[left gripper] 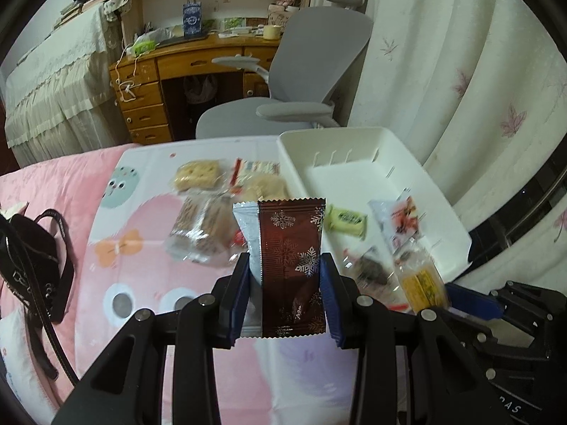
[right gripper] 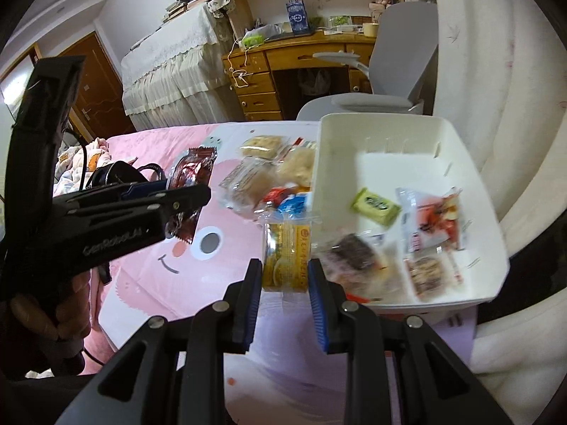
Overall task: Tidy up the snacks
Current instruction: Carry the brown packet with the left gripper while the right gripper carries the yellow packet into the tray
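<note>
Gripping packets, both hand-held grippers hang beside the bin's point(right gripper: 354, 134) rim.

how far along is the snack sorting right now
Partway. Several packets, including a green one, already lie in the white plastic bin. The left gripper holds a brown snowflake-print packet; the right gripper holds a yellow clear-wrapped snack. Cracker packs remain on the bedspread.

The left gripper point(left gripper: 285, 294) had black arms and dark blue pads, and its packet point(left gripper: 288, 265) was dark brown with silver snowflakes and a pale silver strip. The right gripper point(right gripper: 283, 304) was black with brighter blue pads; its pack point(right gripper: 286, 258) was yellow under clear film. The bin point(right gripper: 460, 148) was white, holding a lime-green sweet point(right gripper: 375, 206). The sheet point(left gripper: 141, 258) was pink with cartoon faces. The curtain point(left gripper: 460, 81) was cream with pink leaves.
</note>
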The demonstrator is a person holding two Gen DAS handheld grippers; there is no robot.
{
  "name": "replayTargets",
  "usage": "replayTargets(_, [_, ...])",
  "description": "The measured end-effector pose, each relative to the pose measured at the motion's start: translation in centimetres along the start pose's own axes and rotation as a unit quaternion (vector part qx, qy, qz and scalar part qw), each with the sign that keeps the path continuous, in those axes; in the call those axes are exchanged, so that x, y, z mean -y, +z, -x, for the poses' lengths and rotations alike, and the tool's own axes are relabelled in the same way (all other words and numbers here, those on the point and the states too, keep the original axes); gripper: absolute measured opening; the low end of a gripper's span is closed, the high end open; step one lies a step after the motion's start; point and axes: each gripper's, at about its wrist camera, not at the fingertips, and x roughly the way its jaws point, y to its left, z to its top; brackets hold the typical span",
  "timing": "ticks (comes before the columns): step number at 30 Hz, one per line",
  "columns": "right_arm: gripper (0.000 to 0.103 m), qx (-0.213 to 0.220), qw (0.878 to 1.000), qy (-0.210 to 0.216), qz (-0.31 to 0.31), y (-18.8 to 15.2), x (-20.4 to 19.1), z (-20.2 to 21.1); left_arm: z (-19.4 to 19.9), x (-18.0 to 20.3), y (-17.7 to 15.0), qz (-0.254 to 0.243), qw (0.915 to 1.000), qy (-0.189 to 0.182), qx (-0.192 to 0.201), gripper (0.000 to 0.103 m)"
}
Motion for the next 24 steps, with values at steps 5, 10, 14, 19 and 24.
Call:
replayTargets(5, [0.026,0.002,1.0,-0.007,0.005,0.2,3.0,0.9,-1.0,2.9,1.7,-0.006,0.9998,-0.006,0.016,0.036])
replayTargets(10, [0.026,0.004,1.0,-0.02,0.002,0.5,6.1,1.8,-2.2,5.4,3.0,-0.003,0.9992,-0.03,0.025,0.036])
replayTargets(14, [0.026,0.006,1.0,-0.031,-0.005,0.7,8.1,2.2,-3.2,7.3,3.9,-0.006,0.9987,-0.042,0.028,0.036])
replayTargets(19, [0.028,0.013,0.999,-0.049,-0.011,0.7,9.8,2.2,-4.5,8.5,4.4,0.008,0.9989,-0.047,0.005,0.062])
replayTargets(24, [0.042,-0.005,0.998,-0.059,-0.009,0.5,10.4,1.4,-5.0,8.2,3.8,0.027,0.9986,-0.045,-0.007,0.063])
